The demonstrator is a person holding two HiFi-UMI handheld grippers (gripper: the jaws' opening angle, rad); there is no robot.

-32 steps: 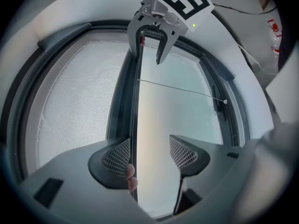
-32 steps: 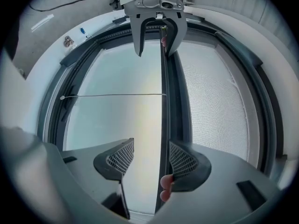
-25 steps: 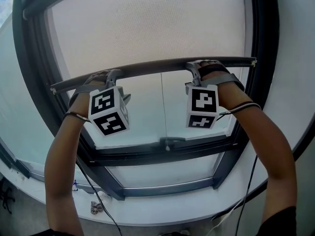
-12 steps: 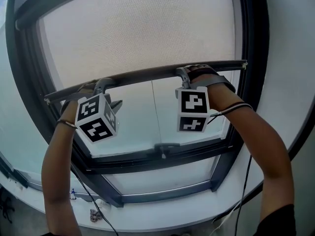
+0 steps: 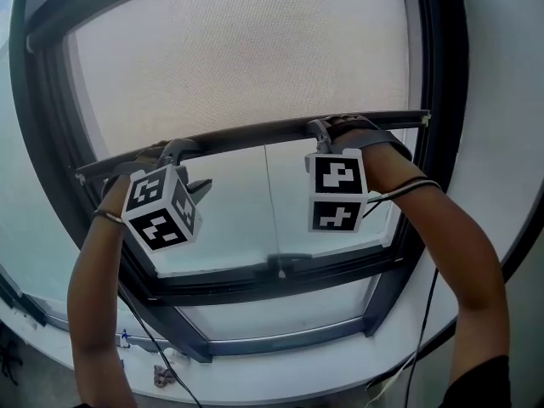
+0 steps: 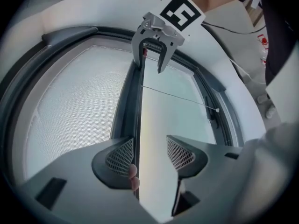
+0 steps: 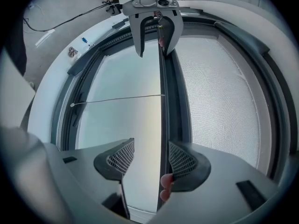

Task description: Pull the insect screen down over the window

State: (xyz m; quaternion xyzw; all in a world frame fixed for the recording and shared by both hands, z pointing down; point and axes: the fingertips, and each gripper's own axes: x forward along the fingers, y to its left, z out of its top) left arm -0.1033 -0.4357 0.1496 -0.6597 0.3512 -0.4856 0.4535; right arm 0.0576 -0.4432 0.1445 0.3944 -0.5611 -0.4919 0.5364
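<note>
The pale mesh insect screen (image 5: 246, 49) covers the upper half of the window. Its dark bottom bar (image 5: 255, 133) crosses the pane. My left gripper (image 5: 176, 149) straddles the bar near its left end, my right gripper (image 5: 325, 128) near its right end. In the left gripper view the bar (image 6: 137, 106) runs against one pad of my left gripper (image 6: 150, 153), and the other pad stands clear of it. In the right gripper view my right gripper (image 7: 145, 157) stands the same way on the bar (image 7: 163, 101). A person's fingertip shows beside each bar-side pad. The left jaws have narrowed a little.
A thin pull cord (image 5: 266, 202) hangs from the bar's middle toward the window handle (image 5: 285, 262). The dark window frame (image 5: 442, 143) surrounds the pane, with a white sill (image 5: 280, 372) below. Cables and small objects (image 5: 161, 372) lie at the lower left.
The left gripper's cube has tipped slightly down and left. Both grippers stay at the bar, which hangs at about the same height over the pane.
</note>
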